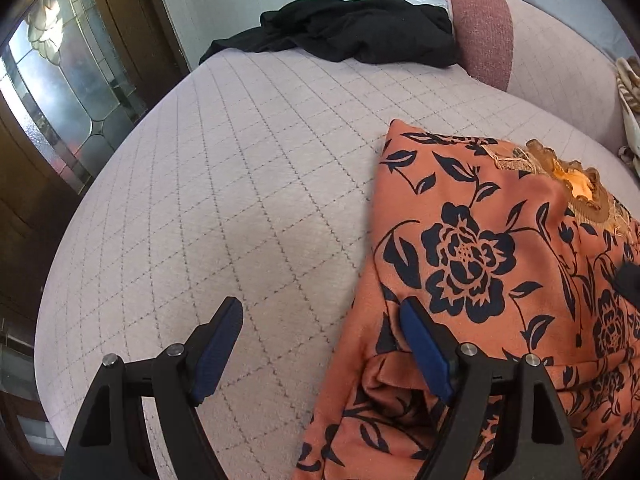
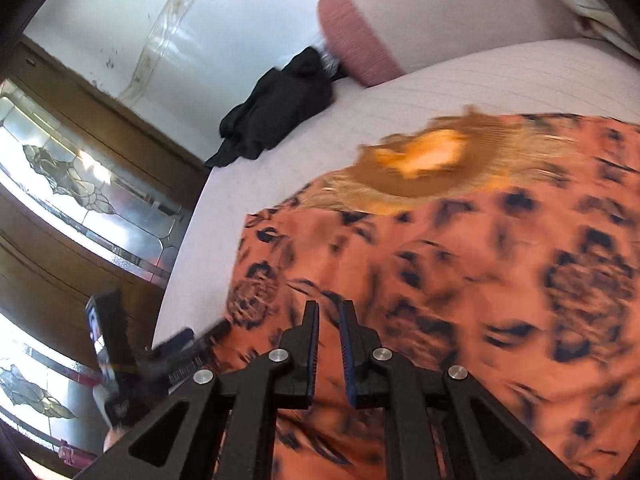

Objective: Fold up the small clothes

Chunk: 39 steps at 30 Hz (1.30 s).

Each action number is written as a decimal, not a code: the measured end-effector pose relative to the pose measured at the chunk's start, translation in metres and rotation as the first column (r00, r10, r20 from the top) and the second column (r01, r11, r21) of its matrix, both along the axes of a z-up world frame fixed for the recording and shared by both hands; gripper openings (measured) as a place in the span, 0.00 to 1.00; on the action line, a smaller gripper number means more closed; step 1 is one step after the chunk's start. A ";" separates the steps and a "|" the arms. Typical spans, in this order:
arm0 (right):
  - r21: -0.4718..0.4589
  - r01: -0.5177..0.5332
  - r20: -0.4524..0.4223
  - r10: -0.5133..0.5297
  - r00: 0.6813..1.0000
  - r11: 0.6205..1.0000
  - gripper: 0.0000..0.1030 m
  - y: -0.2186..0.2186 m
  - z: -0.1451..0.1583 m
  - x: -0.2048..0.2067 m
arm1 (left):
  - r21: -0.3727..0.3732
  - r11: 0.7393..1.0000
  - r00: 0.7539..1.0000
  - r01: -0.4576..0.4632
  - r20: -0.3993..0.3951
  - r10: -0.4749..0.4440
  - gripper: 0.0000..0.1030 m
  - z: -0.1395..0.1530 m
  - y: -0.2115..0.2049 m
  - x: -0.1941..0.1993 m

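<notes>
Left claw (image 1: pixel 320 344) gapes astride the orange floral garment's (image 1: pixel 500 280) edge.

The bed cover (image 1: pixel 248 168) is matt quilted cloth with stitched lines; the dress (image 1: pixel 500 264) is smooth printed cloth with a rough lace neckline (image 1: pixel 560 172). The left gripper (image 1: pixel 320 344) is matt black plastic with ribbed blue pads (image 1: pixel 216 352) and shiny metal pins; the door (image 1: pixel 24 184) is glossy wood

The left black two-finger gripper (image 1: pixel 320 344), low in the frame, stands spread wide. The right black gripper (image 2: pixel 329 354), at lower centre, has blue-padded fingers (image 2: pixel 314 344) nearly closed, a narrow gap between.
</notes>
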State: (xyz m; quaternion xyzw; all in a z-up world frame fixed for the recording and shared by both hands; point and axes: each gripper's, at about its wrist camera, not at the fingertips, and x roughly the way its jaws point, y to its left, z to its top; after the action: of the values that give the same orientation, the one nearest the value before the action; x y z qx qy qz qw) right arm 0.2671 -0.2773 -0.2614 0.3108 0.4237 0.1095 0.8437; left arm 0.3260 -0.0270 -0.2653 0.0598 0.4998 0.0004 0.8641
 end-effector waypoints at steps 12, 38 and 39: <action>0.008 0.066 -0.123 -0.064 0.990 0.998 0.11 0.040 -0.036 0.085 | -0.009 0.999 0.999 0.041 0.006 -0.041 0.79 0.006 0.001 0.007; -0.212 0.210 -0.215 -0.255 0.943 0.954 0.13 -0.097 -0.027 -0.175 | 0.002 0.987 0.985 0.164 0.046 -0.164 0.81 -0.002 -0.021 -0.086; -0.202 0.208 -0.222 -0.252 0.942 0.957 0.13 -0.096 -0.026 -0.179 | -0.017 0.985 0.985 0.169 0.036 -0.169 0.81 -0.002 -0.015 -0.097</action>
State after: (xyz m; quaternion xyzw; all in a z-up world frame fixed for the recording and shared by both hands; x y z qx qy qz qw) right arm 0.0878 -0.3731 -0.2871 0.2940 0.4936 -0.0671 0.8158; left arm 0.2287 -0.0419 -0.2669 0.0933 0.4777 -0.0769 0.8701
